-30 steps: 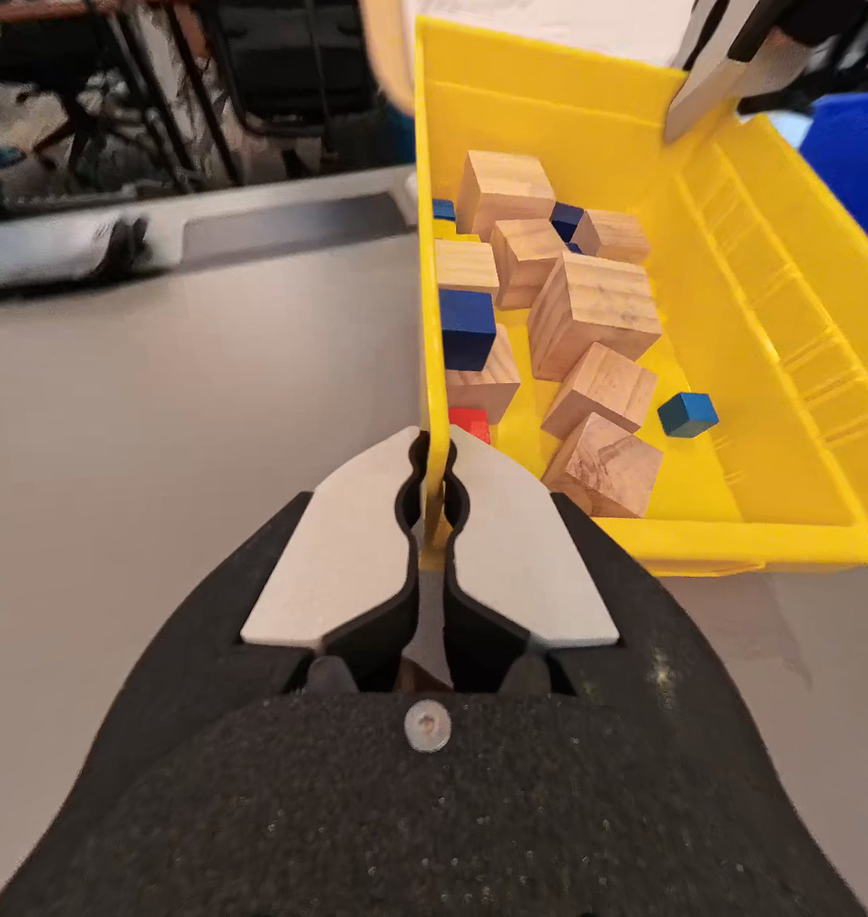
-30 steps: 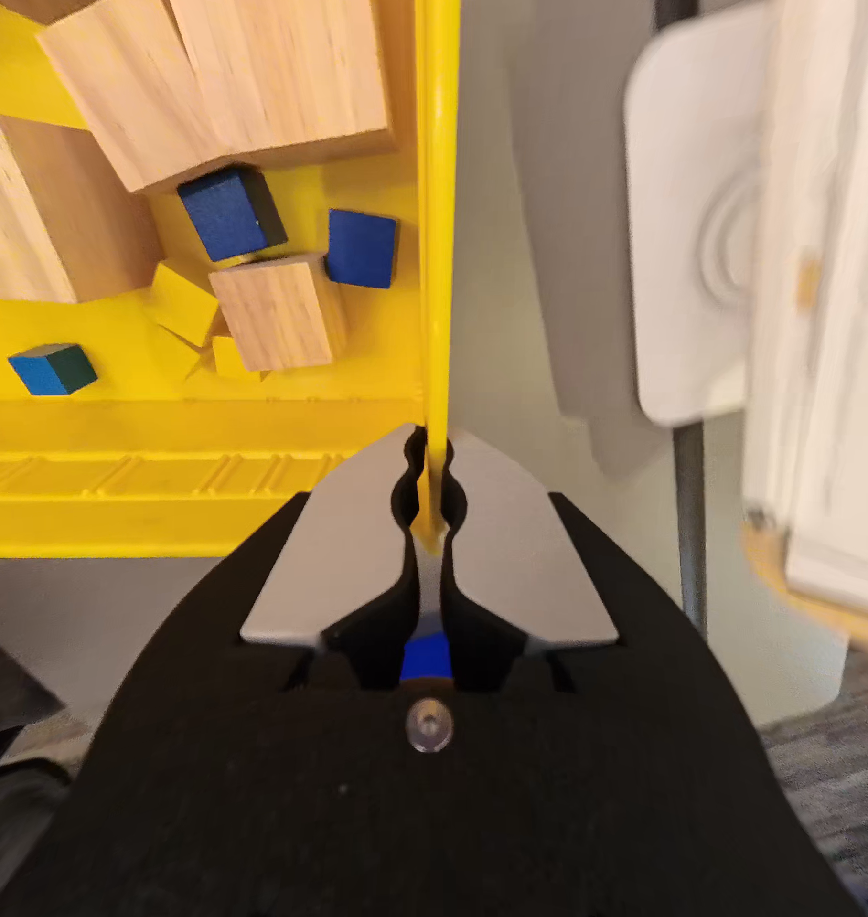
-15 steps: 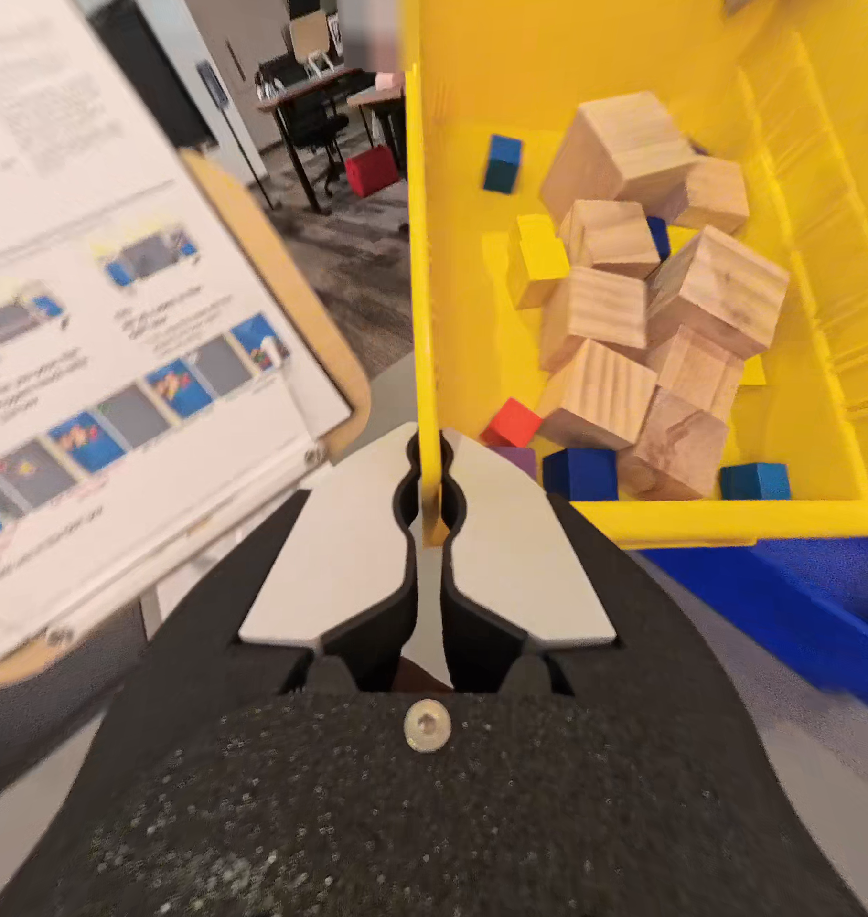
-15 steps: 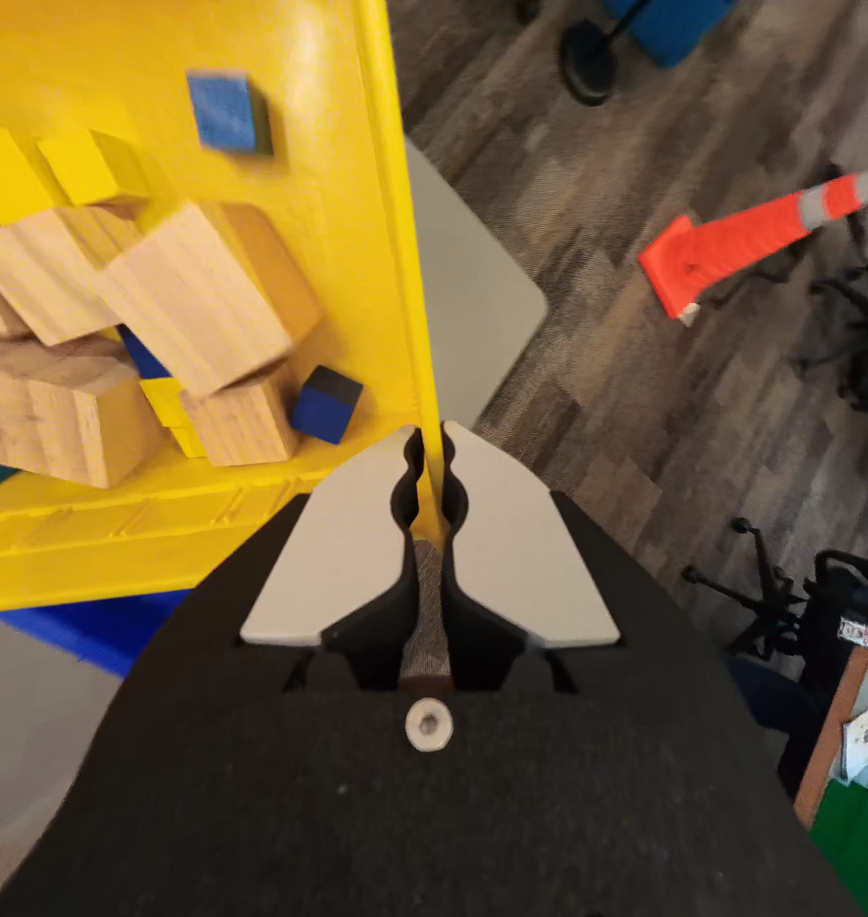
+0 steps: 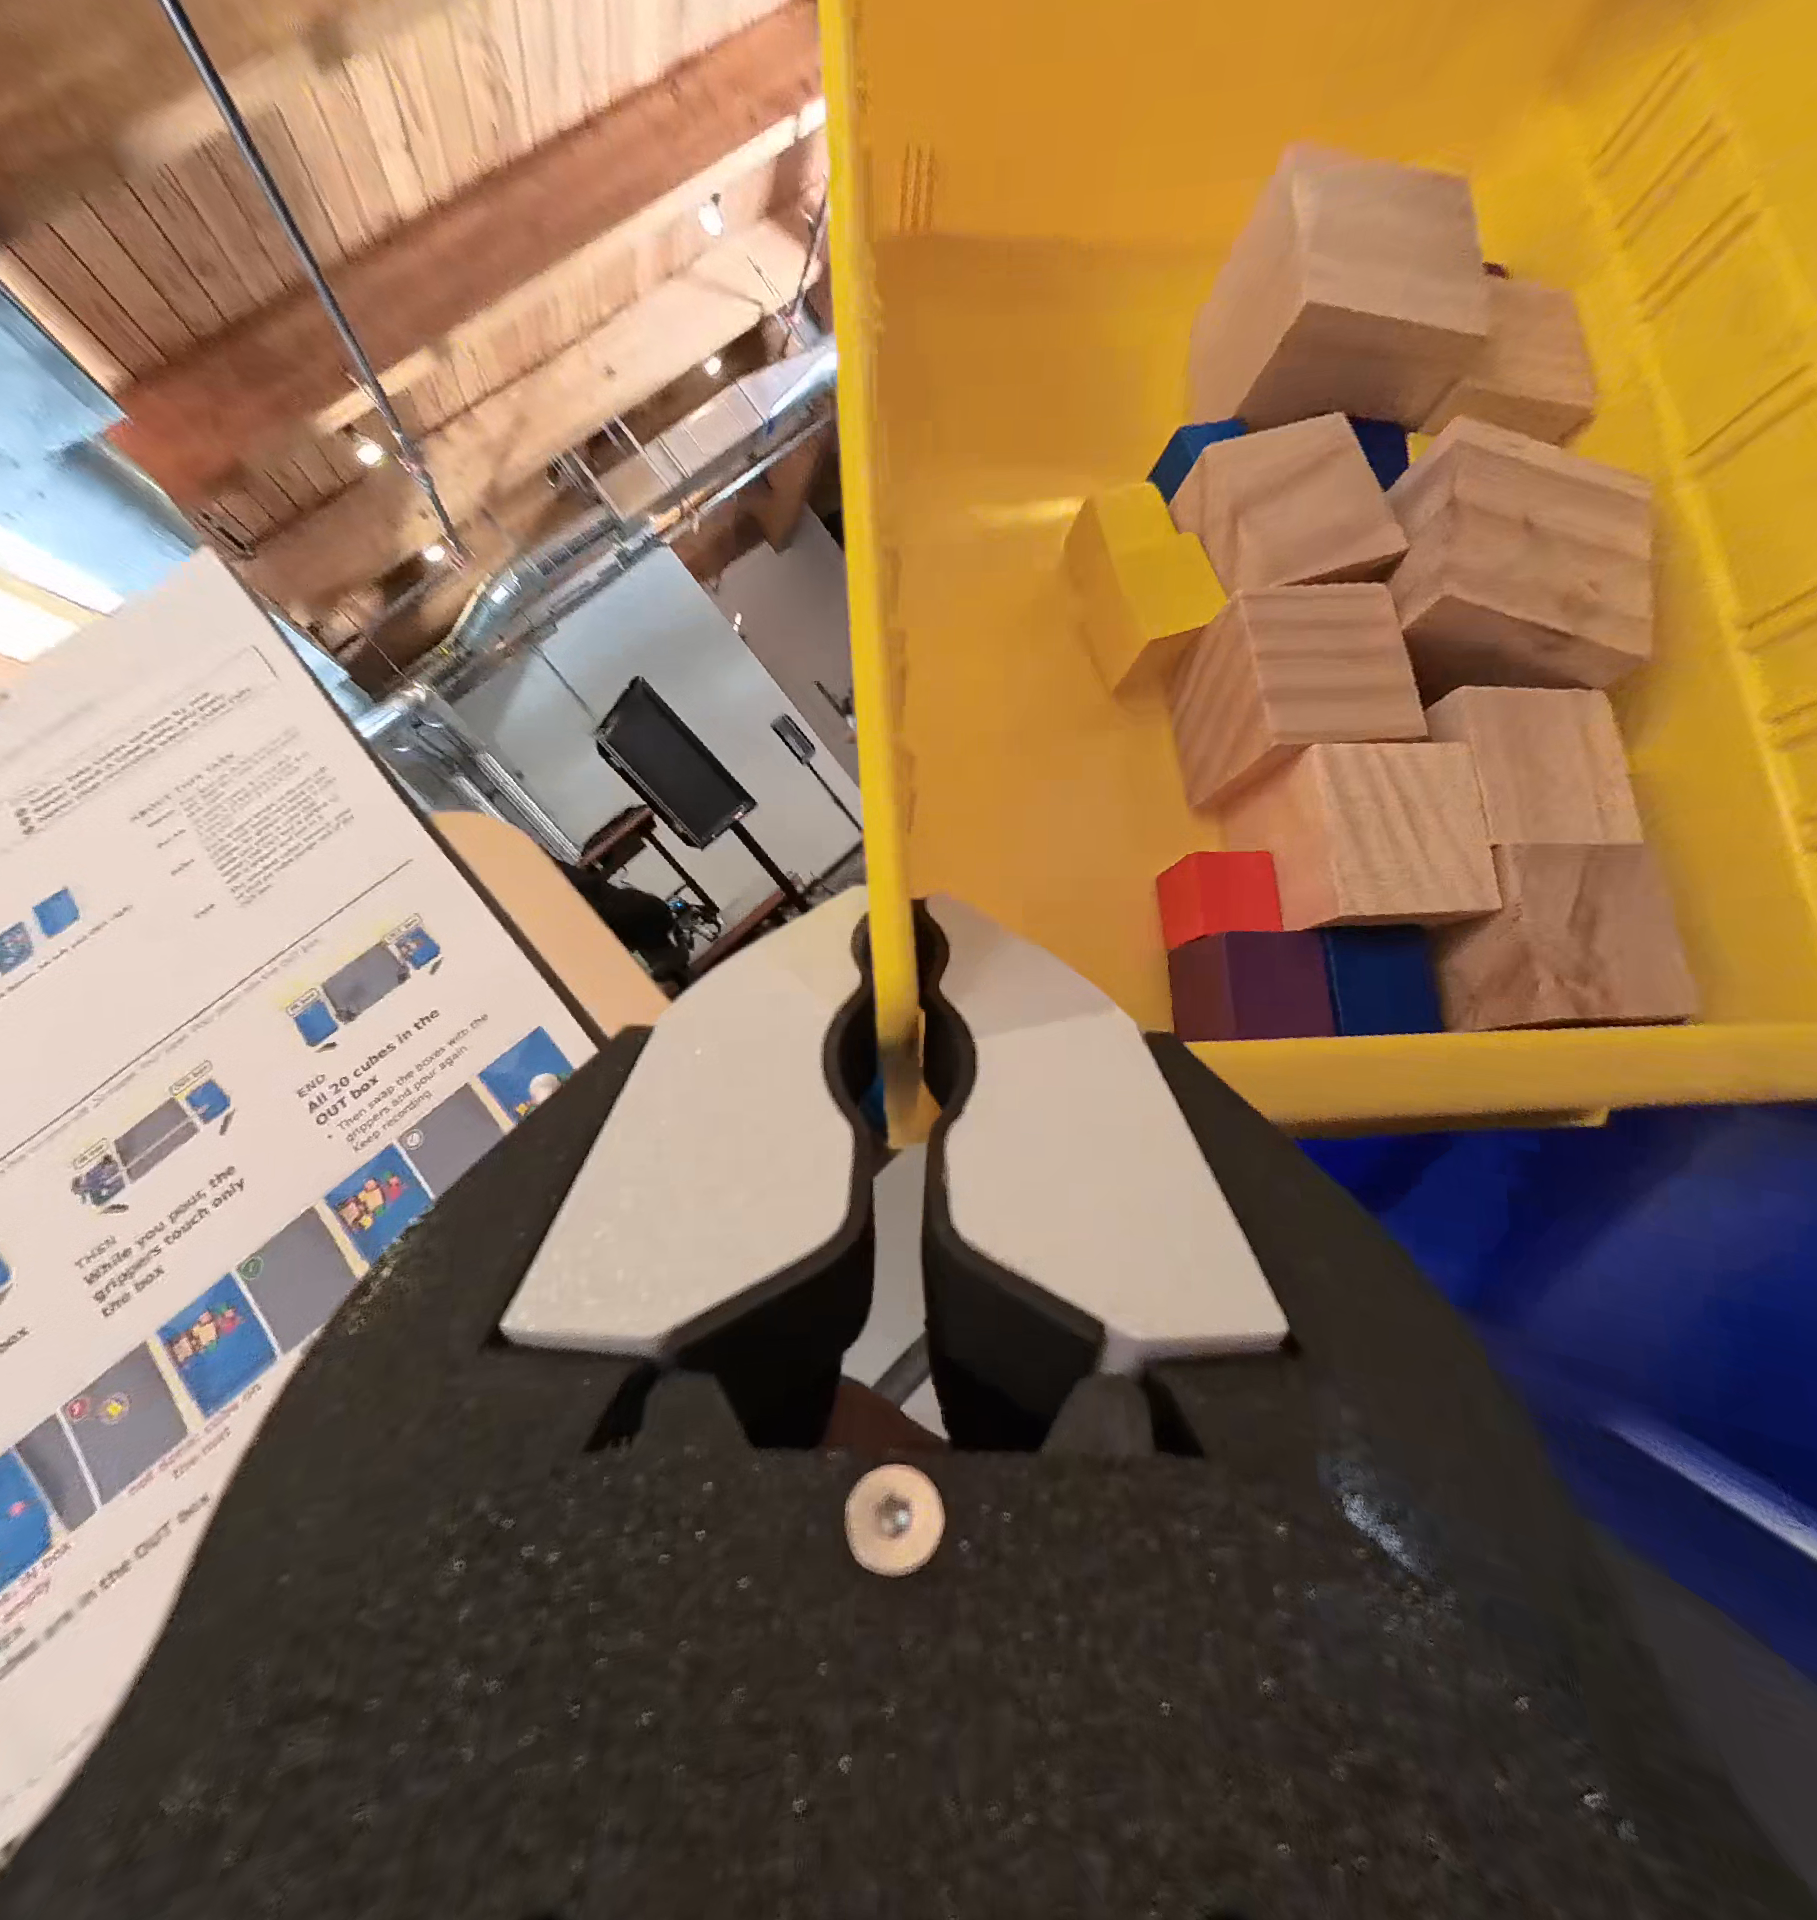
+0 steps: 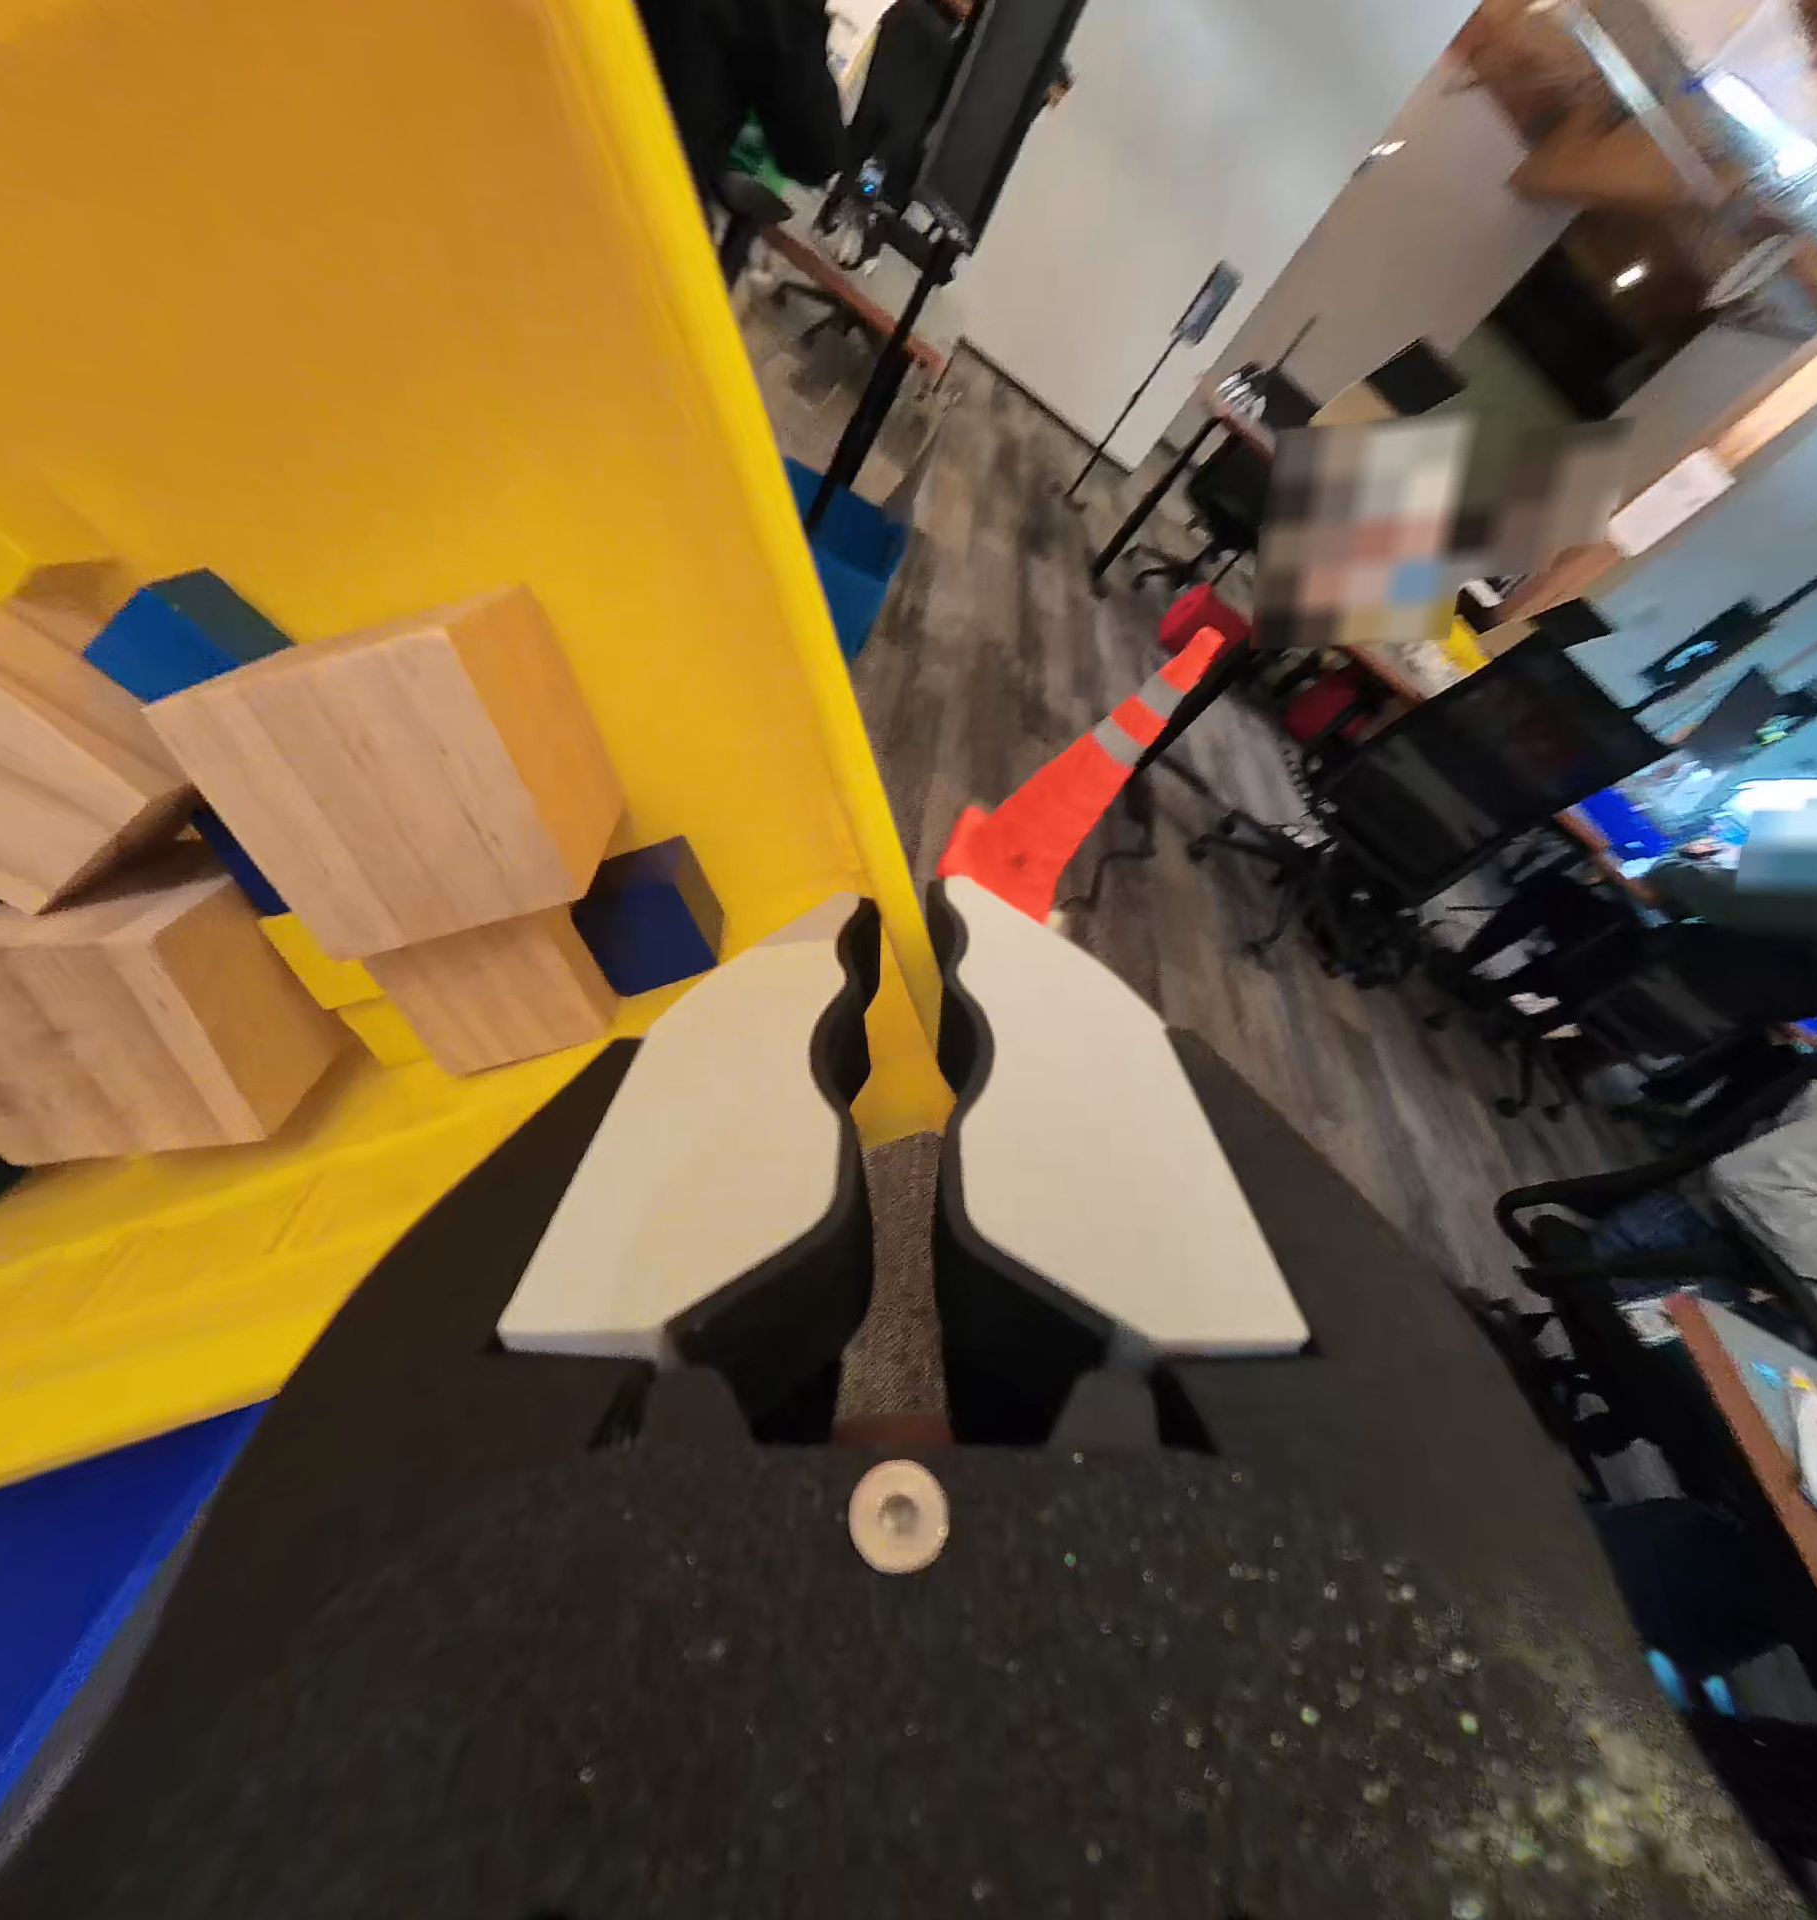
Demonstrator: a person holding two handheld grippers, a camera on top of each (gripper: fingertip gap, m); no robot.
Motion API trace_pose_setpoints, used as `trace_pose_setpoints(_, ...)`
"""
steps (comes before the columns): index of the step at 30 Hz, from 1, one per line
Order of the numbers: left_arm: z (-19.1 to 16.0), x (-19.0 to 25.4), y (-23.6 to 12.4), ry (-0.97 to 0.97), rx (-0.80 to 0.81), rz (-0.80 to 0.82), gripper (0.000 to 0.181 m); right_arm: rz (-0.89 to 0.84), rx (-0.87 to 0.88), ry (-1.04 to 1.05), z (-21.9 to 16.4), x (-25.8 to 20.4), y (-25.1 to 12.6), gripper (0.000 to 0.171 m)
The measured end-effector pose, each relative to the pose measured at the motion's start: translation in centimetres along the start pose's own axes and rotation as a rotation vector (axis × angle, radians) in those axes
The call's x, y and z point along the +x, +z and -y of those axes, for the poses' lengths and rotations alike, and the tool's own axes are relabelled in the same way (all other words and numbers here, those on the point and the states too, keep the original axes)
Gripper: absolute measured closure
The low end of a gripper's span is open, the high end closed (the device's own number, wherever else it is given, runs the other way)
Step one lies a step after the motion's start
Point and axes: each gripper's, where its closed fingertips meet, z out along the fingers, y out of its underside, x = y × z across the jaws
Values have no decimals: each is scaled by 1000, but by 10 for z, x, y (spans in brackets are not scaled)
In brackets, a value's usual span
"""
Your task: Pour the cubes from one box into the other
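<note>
Both the left claw (image 5: 896, 1029) and the right claw (image 6: 902, 1023) are clamped on end walls of the yellow box (image 5: 1039, 520), which is tipped steeply. The cubes (image 5: 1403, 665) are piled against its lower wall (none visibly out yet), over the blue box (image 5: 1610, 1299); the pour itself remains.

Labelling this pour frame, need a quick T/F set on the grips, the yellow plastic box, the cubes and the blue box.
1. The left gripper is shut on a side wall of the yellow plastic box. True.
2. The right gripper hangs open, clear of the box. False: it is shut on another wall of the yellow box.
3. The wooden and coloured cubes are piled against the box's lower wall. True.
4. The box holds only plain wooden cubes. False: a small red cube, a yellow one and blue ones lie among them.
5. The blue plastic box shows below the yellow box's lower rim. True.
</note>
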Motion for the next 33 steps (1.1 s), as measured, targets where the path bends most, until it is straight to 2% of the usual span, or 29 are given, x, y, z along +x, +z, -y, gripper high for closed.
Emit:
trace_pose_setpoints(8, -11, -2, 12, 92, 103, 73, 178, -209, 165, 48, -14, -6, -25, 162)
trace_pose_setpoints(17, -35, 0, 26, 56, 65, 110, 179, -360, 270, -58, -7, -16, -49, 164)
trace_pose_setpoints(25, -34, 4, 27, 70, 59, 124, 179, -402, 300, -15, -22, -20, -63, 164)
trace_pose_setpoints(33, -31, -5, 25, 72, 58, 168, 179, -416, 351, -49, -10, -23, -73, 165)
